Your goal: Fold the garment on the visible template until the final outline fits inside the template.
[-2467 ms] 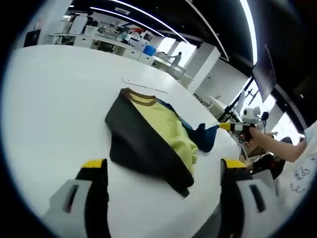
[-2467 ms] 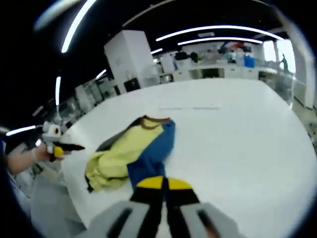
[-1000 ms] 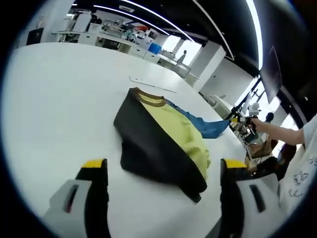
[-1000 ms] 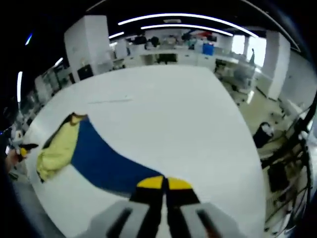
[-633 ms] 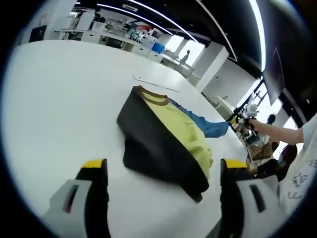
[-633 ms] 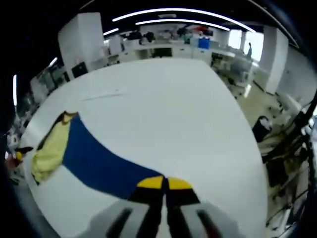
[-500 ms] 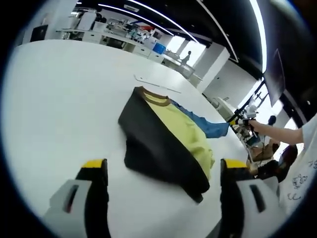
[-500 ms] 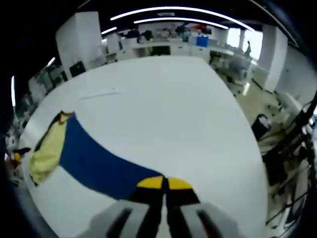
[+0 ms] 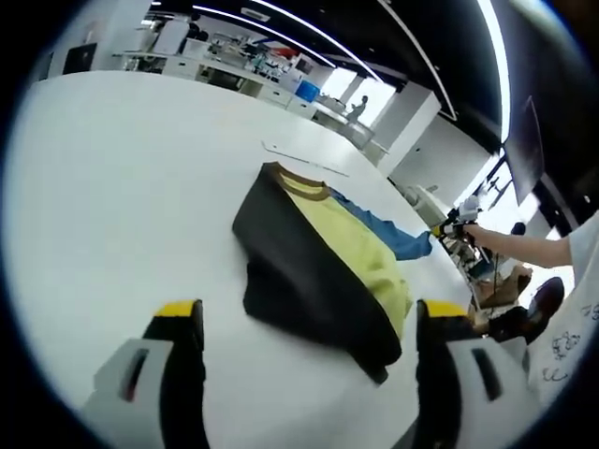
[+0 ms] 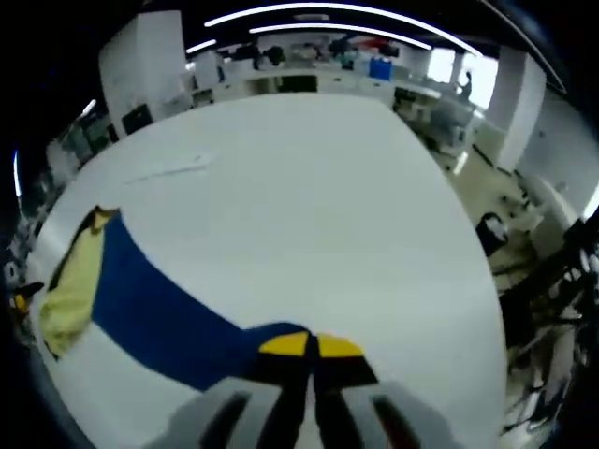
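We've got the right gripper (image 10: 311,344) fingers pinching the garment's (image 9: 318,257) blue sleeve (image 10: 159,318) stretched over the white surface (image 10: 309,206), left gripper (image 9: 304,323) fingers spread, garment just ahead; pull harder and the sleeve might slip.

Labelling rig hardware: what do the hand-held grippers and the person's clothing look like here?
Left hand-held gripper: two black jaws with yellow tips on pale grey bodies. Right hand-held gripper: the same yellow tips on black jaws, grey housing below; seen from the left gripper view it carries a white block on top. The person wears a white top with dark printed doodles.
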### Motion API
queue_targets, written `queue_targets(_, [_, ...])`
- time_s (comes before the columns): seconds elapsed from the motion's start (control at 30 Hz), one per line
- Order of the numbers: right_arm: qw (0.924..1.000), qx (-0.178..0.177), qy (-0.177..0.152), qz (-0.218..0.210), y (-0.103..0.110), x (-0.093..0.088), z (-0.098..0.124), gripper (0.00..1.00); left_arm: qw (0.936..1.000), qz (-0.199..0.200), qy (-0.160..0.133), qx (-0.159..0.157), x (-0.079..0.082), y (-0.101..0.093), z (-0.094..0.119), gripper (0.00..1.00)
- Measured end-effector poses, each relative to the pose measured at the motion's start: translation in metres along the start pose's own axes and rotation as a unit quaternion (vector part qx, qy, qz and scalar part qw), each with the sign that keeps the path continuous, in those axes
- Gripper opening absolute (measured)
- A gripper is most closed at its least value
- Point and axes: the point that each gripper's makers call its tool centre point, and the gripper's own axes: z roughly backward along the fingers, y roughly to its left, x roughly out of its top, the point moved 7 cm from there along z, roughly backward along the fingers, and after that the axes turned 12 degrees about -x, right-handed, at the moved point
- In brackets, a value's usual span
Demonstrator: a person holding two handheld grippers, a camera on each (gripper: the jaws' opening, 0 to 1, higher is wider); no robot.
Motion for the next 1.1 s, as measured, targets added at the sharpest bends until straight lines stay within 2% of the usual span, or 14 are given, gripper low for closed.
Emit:
queue_targets(0.23, [0.9991, 0.025, -0.021, -0.029, -0.003, -0.01, 0.004, 0.0, 1.0, 0.002, 0.0, -0.001, -0.001, 0.001, -0.002, 0.91])
queue_targets(0.27, [0.9982, 0.037, -0.031, -0.036, -0.001, -0.01, 0.006, 0.04, 1.0, 0.002, 0.0, -0.001, -0.001, 0.001, -0.003, 0.91])
queue_targets(0.3, [0.9955, 0.064, -0.041, -0.056, 0.002, -0.012, 0.009, 0.14, 1.0, 0.002, 0.0, -0.001, -0.001, 0.0, -0.003, 0.91])
queue_targets(0.33, [0.9943, 0.07, -0.043, -0.068, 0.004, -0.015, 0.011, 0.23, 1.0, 0.002, 0.0, -0.002, -0.001, 0.0, -0.004, 0.91])
queue_targets(0.4, [0.994, 0.074, -0.054, -0.06, -0.002, -0.018, 0.011, 0.36, 1.0, 0.003, -0.001, -0.003, -0.001, 0.0, -0.004, 0.92])
queue_targets(0.6, [0.9944, 0.082, -0.045, -0.049, -0.004, -0.038, 0.015, 0.49, 1.0, 0.003, -0.001, -0.006, -0.001, 0.0, -0.006, 0.92])
queue_targets(0.7, [0.9945, 0.083, -0.038, -0.052, -0.005, -0.048, 0.018, 0.43, 0.9999, 0.006, -0.004, -0.008, -0.001, 0.0, -0.006, 0.91])
queue_targets(0.8, [0.9927, 0.092, -0.027, -0.073, -0.001, -0.059, 0.019, 0.36, 0.9999, 0.007, -0.004, -0.008, -0.002, 0.0, -0.007, 0.91])
queue_targets(1.0, [0.9913, 0.099, -0.015, -0.085, 0.005, -0.071, 0.014, 0.28, 0.9999, 0.007, -0.004, -0.008, -0.003, 0.0, -0.006, 0.91])
queue_targets(1.1, [0.989, 0.107, -0.011, -0.102, 0.006, -0.072, 0.019, 0.2, 0.9999, 0.007, -0.004, -0.007, -0.003, 0.0, -0.005, 0.91])
